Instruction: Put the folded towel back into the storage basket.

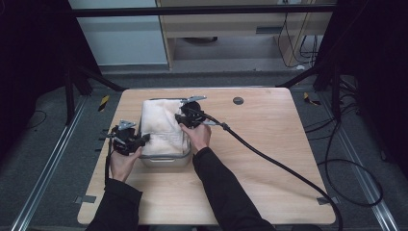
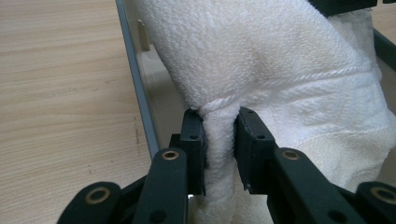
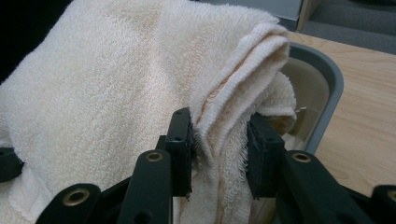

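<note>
Both tools pinch towel (image 1: 161,126) over grey bin (image 1: 166,160) on table (image 1: 269,144).

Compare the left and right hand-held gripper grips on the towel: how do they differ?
The left hand-held gripper pinches one thin bunched fold at the towel's near-left side; the right hand-held gripper clamps a thicker stack of folded edges at its far-right side. The left sits by the bin's near corner, the right farther back over the bin. Both are shut on the same cream towel, draped over the grey bin.
</note>
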